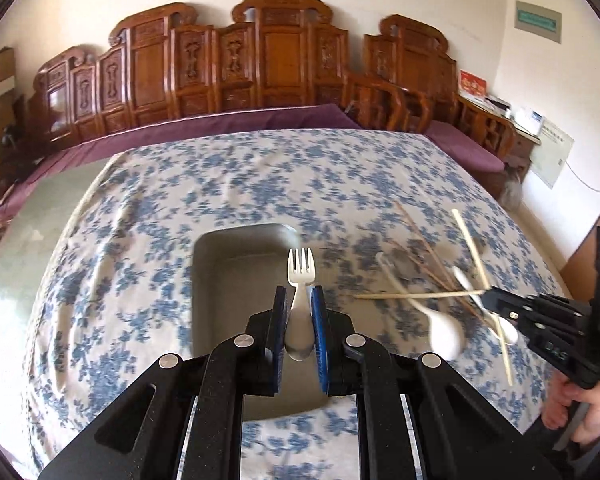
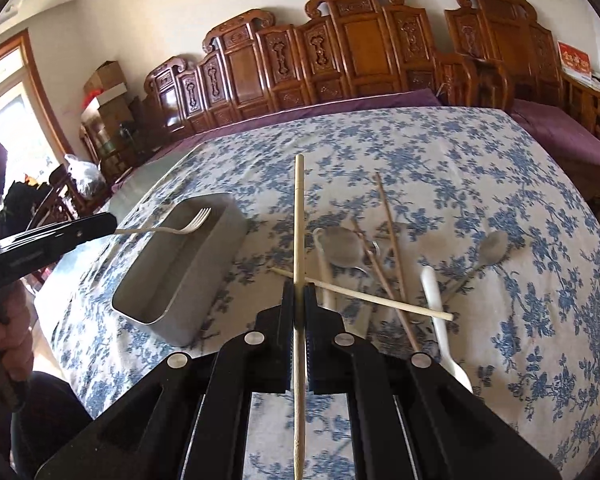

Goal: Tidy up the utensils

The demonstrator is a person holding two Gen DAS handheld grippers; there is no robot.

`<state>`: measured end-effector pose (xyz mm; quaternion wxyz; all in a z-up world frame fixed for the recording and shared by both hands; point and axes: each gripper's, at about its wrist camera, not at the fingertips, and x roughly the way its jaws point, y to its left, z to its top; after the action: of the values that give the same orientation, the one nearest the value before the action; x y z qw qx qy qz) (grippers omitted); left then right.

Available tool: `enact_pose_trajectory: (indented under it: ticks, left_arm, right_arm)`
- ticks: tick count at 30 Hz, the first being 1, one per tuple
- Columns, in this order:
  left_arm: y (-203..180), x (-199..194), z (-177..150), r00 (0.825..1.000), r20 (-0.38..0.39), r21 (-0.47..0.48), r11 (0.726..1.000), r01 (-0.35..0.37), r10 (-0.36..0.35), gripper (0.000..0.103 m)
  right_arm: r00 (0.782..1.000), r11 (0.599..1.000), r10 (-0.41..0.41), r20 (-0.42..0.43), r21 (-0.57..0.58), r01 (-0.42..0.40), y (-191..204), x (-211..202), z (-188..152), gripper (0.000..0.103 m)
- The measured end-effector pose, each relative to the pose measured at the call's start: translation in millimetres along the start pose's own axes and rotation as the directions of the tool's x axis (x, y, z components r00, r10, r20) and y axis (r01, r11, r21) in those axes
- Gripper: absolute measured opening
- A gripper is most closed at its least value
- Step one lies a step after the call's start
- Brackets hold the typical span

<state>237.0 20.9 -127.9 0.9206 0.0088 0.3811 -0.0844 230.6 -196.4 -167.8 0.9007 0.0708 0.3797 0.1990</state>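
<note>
My left gripper (image 1: 299,294) is shut on a white fork (image 1: 300,270) and holds it tines forward above the grey rectangular bin (image 1: 216,280). In the right wrist view the left gripper (image 2: 108,222) holds the fork (image 2: 172,229) over the bin (image 2: 188,276). My right gripper (image 2: 299,290) is shut on a pale chopstick (image 2: 299,216), lifted above the pile; it also shows in the left wrist view (image 1: 488,294). On the cloth lie another pale chopstick (image 2: 364,296), thin brown chopsticks (image 2: 392,240), two metal spoons (image 2: 342,246) (image 2: 492,248) and a white spoon (image 2: 440,320).
The table carries a blue floral cloth (image 2: 500,184). Carved wooden chairs (image 1: 276,52) and purple cushions (image 1: 228,124) stand behind it. The table edge drops off at the left (image 1: 32,224).
</note>
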Motion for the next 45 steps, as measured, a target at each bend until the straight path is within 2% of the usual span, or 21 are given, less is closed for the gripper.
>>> enact_pose_trajectory:
  ticks: [5, 9, 22, 23, 25, 27, 33, 38, 45]
  left_arm:
    - [24, 18, -3, 0.999, -0.005, -0.020, 0.999, -0.036, 0.036, 0.011]
    - [38, 45, -12, 0.997, -0.066, -0.036, 0.998, -0.054, 0.051, 0.011]
    - [50, 80, -21, 0.989, -0.142, -0.058, 0.997, -0.053, 0.045, 0.011]
    - [51, 80, -20, 0.989, -0.140, -0.063, 0.997, -0.055, 0.046, 0.012]
    - [53, 81, -19, 0.989, -0.138, -0.062, 0.996, -0.062, 0.052, 0.025]
    - [54, 81, -18, 0.990, -0.137, -0.067, 0.996, -0.054, 0.044, 0.028]
    - [64, 66, -12, 0.994, -0.103, -0.087, 0.996, -0.037, 0.028, 0.028]
    - [85, 48, -8, 0.996, -0.063, -0.103, 0.992, -0.072, 0.066, 0.028]
    - [124, 36, -8, 0.995, -0.050, -0.173, 0.980, -0.099, 0.091, 0.028]
  right_arm:
    - [1.000, 1.000, 0.013, -0.008, -0.024, -0.013, 18, 3, 9, 0.006]
    - [1.000, 0.999, 0.025, -0.010, -0.043, -0.025, 30, 9, 21, 0.006]
    - [0.997, 0.993, 0.054, -0.049, -0.098, -0.059, 70, 46, 50, 0.006]
    - [0.997, 0.993, 0.055, -0.052, -0.101, -0.060, 72, 49, 52, 0.006]
    - [0.996, 0.992, 0.061, -0.059, -0.106, -0.067, 78, 55, 56, 0.006]
    - [0.996, 0.991, 0.066, -0.063, -0.112, -0.072, 85, 60, 61, 0.006]
    - [0.992, 0.991, 0.094, -0.082, -0.092, -0.101, 102, 79, 69, 0.006]
    - [0.987, 0.991, 0.115, -0.112, -0.060, -0.122, 116, 103, 71, 0.006]
    - [0.982, 0.991, 0.123, -0.141, -0.029, -0.128, 140, 138, 70, 0.006]
